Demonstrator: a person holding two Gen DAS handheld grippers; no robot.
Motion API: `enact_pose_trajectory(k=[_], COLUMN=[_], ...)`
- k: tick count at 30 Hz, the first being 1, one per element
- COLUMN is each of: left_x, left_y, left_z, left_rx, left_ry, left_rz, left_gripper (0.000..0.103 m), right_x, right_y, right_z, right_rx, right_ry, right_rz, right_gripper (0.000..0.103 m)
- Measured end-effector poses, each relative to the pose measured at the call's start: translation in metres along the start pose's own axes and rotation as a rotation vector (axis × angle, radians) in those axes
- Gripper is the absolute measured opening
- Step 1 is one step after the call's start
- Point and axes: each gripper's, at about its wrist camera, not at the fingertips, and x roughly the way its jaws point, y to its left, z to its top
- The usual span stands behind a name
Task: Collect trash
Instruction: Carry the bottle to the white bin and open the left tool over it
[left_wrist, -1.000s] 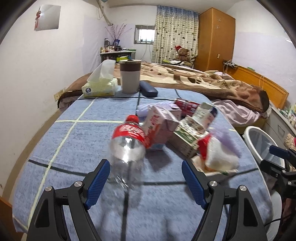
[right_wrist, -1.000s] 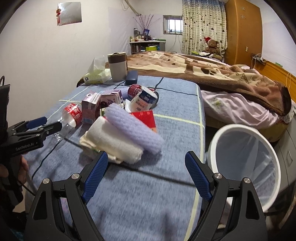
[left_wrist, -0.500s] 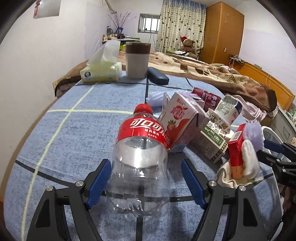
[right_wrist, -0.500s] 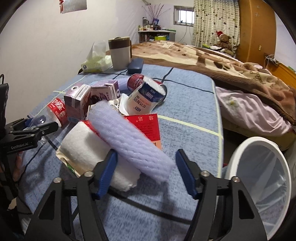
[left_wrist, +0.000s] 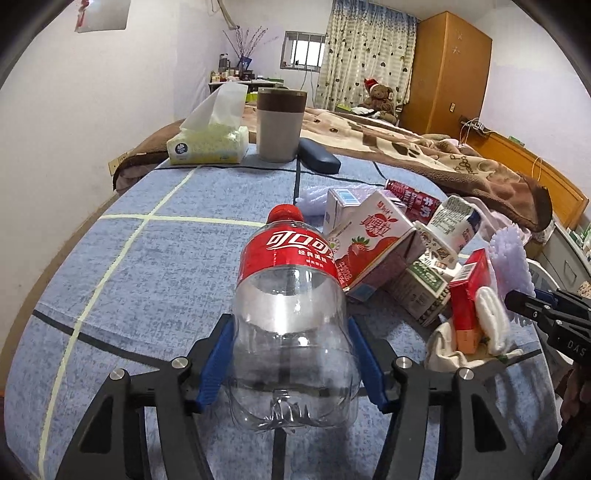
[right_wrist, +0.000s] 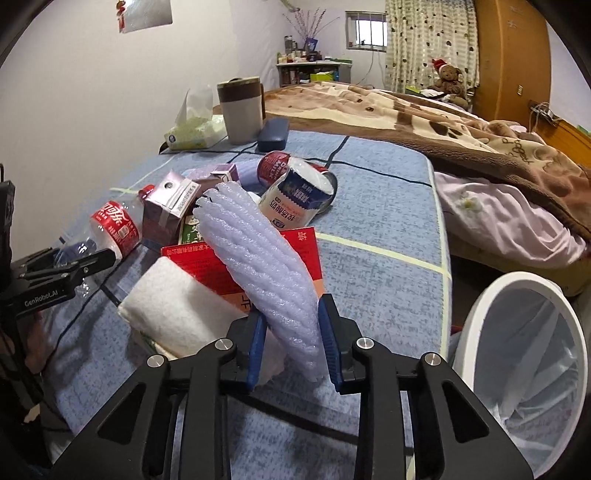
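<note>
An empty clear plastic bottle (left_wrist: 291, 258) with a red label lies on the blue bed cover (left_wrist: 147, 266), cap pointing away. My left gripper (left_wrist: 290, 354) straddles its lower body, jaws still closing, and both blue pads touch its sides. Across the pile, my right gripper (right_wrist: 293, 314) is shut on the near end of a purple foam sleeve (right_wrist: 255, 251). The sleeve rests on a red box (right_wrist: 295, 254) beside a white folded wad (right_wrist: 184, 310). Drink cartons (left_wrist: 373, 243) and a milk can (right_wrist: 299, 199) lie between the two grippers.
A white bin (right_wrist: 476, 314) with a clear liner stands off the bed's right edge. At the far end of the cover sit a tissue box (left_wrist: 208, 146), a grey cup (left_wrist: 280, 125) and a dark case (left_wrist: 317, 157). A brown blanket (left_wrist: 443, 155) lies beyond.
Both grippers moved forward and narrowed. The left one came around the bottle until its pads met it. The right one closed on the foam sleeve's near end.
</note>
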Motion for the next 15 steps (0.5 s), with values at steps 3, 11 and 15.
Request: enact_pose_trajectory(k=[3,11,15], left_x=[-0.013,-0.048,-0.062], left_y=[-0.003,-0.024,-0.047], left_z=[-0.001,0.003,0.005], left_rx=[0.0,0.024,0.06], left_ry=[-0.017,-0.069,-0.087], left_rz=[-0.003,-0.037,-0.073], left_gripper=[0.062,0.062,0.062], right_x=[-0.007,-0.026,-0.035], right_y=[0.0,-0.007,-0.019], right_z=[-0.001,-0.006,-0.011], right_rx=[0.005,0.04,0.078], right_ry=[-0.013,-0.047,-0.057], right_rz=[-0.003,-0.01,-0.019], right_gripper=[0.029,0.029,0.029])
